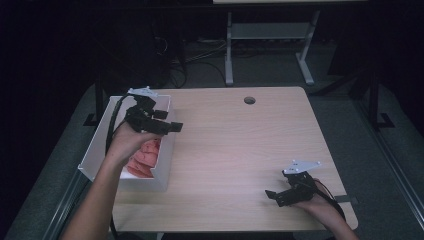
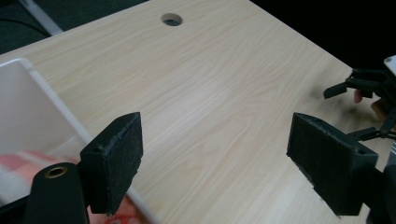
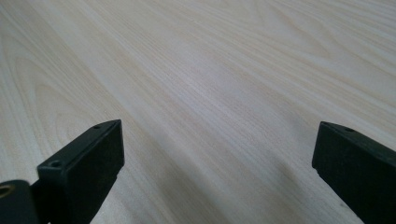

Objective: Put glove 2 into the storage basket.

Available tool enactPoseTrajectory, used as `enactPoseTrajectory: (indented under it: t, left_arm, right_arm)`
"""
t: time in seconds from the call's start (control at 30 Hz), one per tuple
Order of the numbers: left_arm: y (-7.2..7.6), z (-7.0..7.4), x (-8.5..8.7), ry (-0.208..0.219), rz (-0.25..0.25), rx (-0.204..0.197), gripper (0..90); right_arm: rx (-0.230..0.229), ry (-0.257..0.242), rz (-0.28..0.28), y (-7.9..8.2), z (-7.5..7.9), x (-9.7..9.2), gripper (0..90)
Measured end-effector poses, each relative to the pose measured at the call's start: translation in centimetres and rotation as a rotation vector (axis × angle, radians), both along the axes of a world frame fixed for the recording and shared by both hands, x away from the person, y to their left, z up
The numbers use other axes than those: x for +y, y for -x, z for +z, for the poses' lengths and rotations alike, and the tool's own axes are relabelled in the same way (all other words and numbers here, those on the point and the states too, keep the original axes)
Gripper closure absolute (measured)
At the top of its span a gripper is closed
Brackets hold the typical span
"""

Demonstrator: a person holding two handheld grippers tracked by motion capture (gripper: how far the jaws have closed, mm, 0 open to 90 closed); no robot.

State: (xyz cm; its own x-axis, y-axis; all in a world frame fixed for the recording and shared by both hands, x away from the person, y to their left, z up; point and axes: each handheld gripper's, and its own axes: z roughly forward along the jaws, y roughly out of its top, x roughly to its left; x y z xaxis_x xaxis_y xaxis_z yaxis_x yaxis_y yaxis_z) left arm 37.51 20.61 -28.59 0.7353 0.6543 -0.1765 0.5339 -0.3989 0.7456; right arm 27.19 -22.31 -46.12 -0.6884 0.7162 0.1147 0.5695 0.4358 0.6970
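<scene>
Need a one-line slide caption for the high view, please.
Left gripper open above the white box of pink items; right gripper open, low over the wooden table.

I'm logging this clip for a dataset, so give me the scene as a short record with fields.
surface: wooden table
container: white box at the table's left edge
contents: pink items, kind unclear
left gripper: open, empty, over the box's right wall
right gripper: open, empty, low over bare wood near the front right corner
</scene>
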Motion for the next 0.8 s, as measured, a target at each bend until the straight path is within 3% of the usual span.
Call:
enactPoseTrajectory:
  t: [0.23, 0.4, 0.8]
  left_arm:
    - [1.1, -0.6, -3.5, -0.014, -0.058, -0.006, 17.9]
    - [1.9, -1.5, -5.3, 0.0, -0.084, -0.011, 17.9]
    - [3.7, -5.5, -9.0, -0.037, -0.15, 0.002, 17.9]
  right_arm:
    - [0.004, -0.002, 0.0, 0.0, 0.0, 0.1, 2.0]
    - [-0.002, 0.003, 0.01, 0.0, 0.1, 0.2, 2.0]
    - [-0.001, 0.003, 0.019, -0.1, 0.0, 0.6, 2.0]
